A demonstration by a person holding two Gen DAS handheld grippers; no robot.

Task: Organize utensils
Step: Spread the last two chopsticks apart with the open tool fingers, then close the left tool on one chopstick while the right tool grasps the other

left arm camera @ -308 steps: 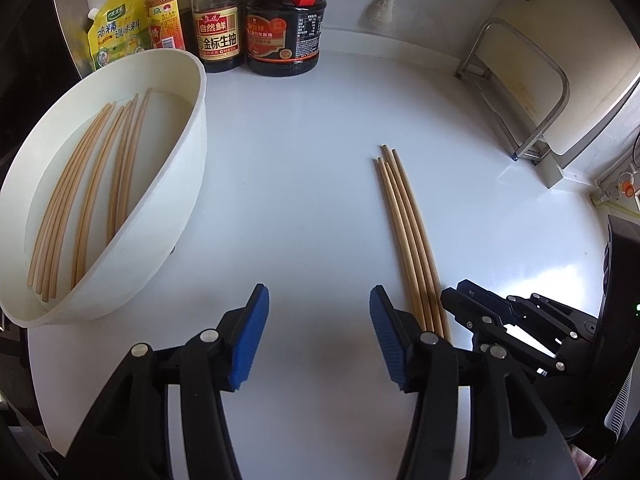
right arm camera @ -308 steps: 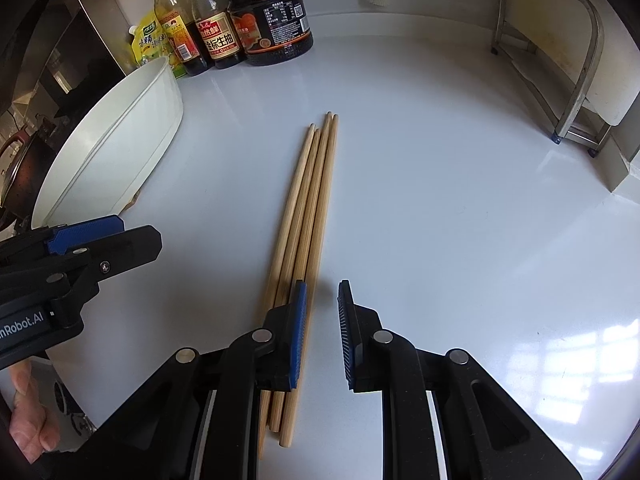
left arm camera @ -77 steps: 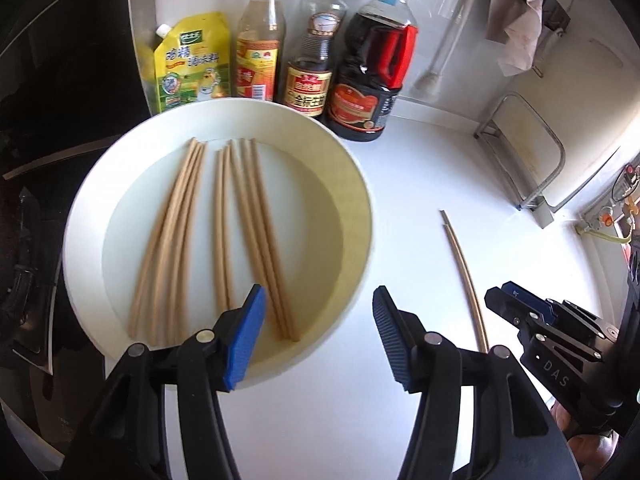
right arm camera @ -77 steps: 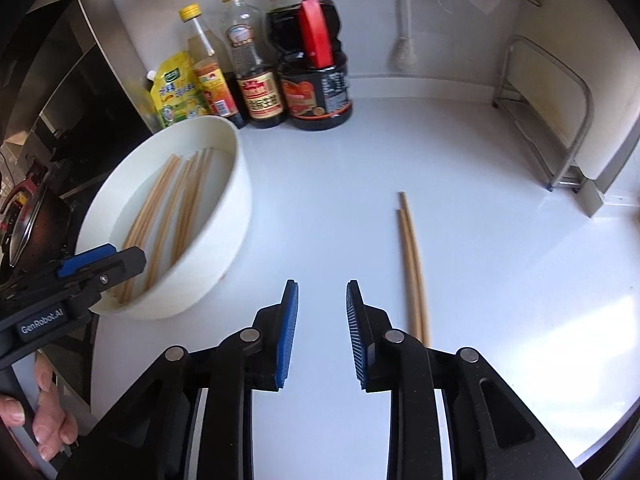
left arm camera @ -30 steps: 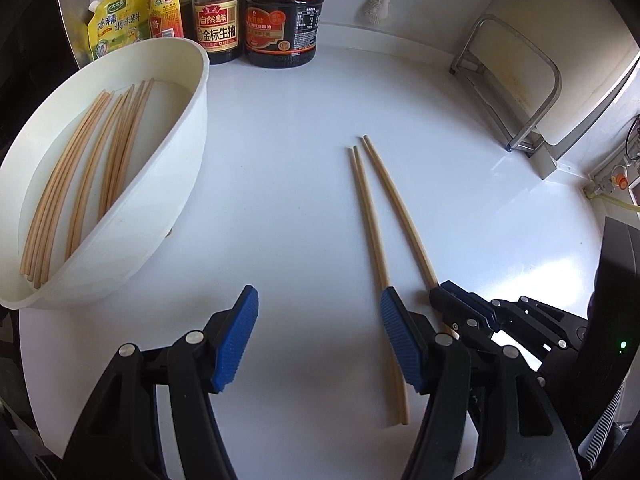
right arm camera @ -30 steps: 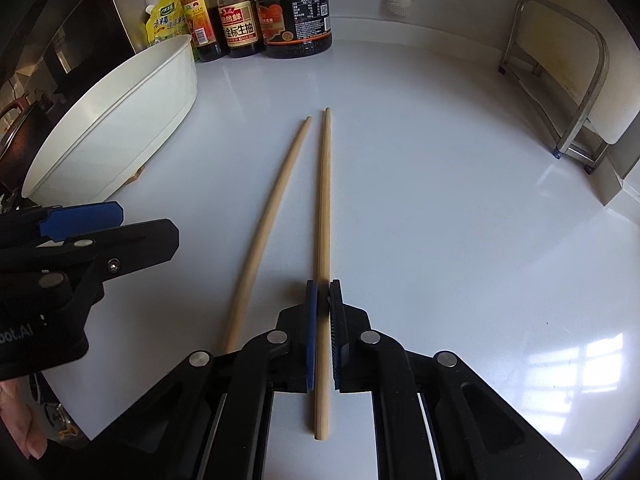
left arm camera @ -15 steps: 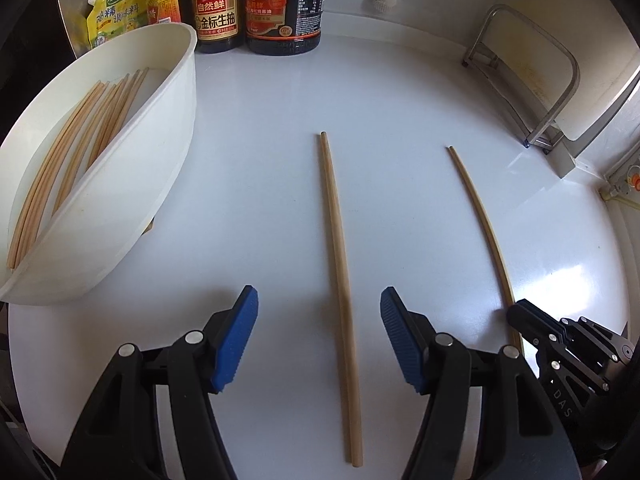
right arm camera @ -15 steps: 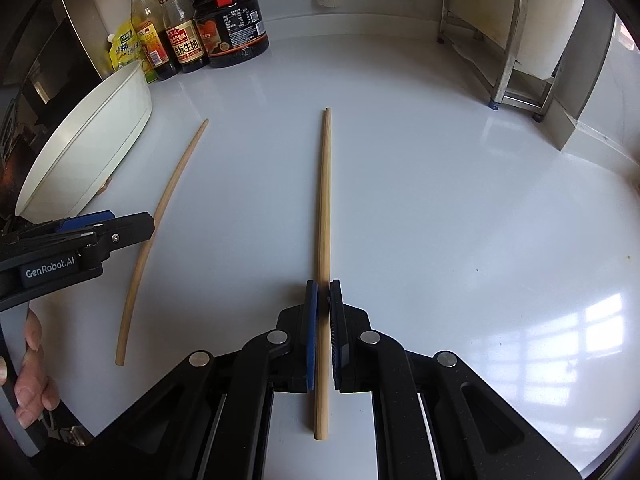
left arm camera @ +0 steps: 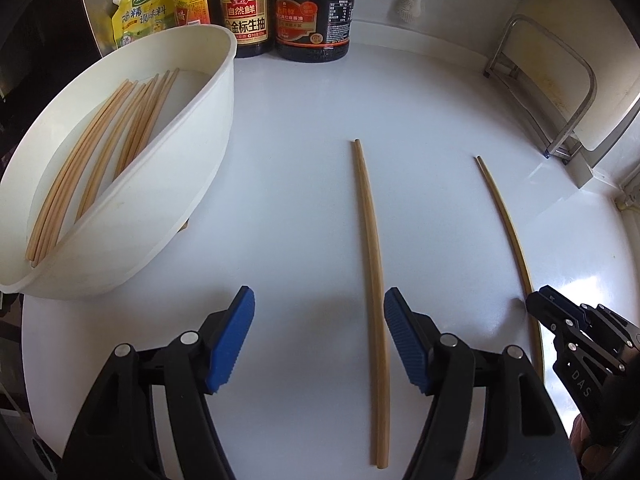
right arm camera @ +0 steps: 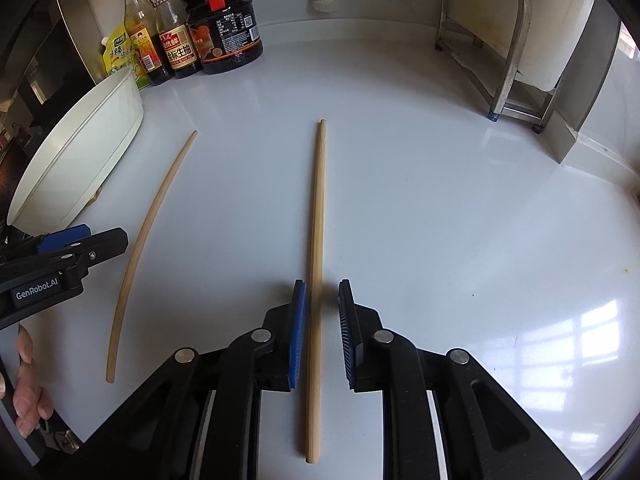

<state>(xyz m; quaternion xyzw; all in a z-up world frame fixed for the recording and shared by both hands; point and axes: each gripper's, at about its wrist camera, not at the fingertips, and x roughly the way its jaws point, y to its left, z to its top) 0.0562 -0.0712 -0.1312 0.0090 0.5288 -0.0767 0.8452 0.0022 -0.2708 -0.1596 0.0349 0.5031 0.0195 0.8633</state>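
Observation:
Two wooden chopsticks lie apart on the white counter. The left chopstick (left arm camera: 372,264) (right arm camera: 148,236) lies between the fingers of my open left gripper (left arm camera: 319,340), nearer the right finger. The right chopstick (right arm camera: 316,264) (left arm camera: 506,224) lies between the jaws of my right gripper (right arm camera: 322,332), which is open a little and no longer clamps it. A white bowl (left arm camera: 168,184) (right arm camera: 80,160) at the left holds several more chopsticks (left arm camera: 108,168).
Sauce bottles (left arm camera: 314,8) (right arm camera: 224,20) and a yellow pouch (left arm camera: 138,10) stand at the back left. A metal rack (left arm camera: 556,92) (right arm camera: 500,40) stands at the back right. A dark stove area lies left of the bowl.
My right gripper has opened and let go of the right chopstick, which now rests on the counter. The left gripper has edged left, so its chopstick now lies nearer the right finger.

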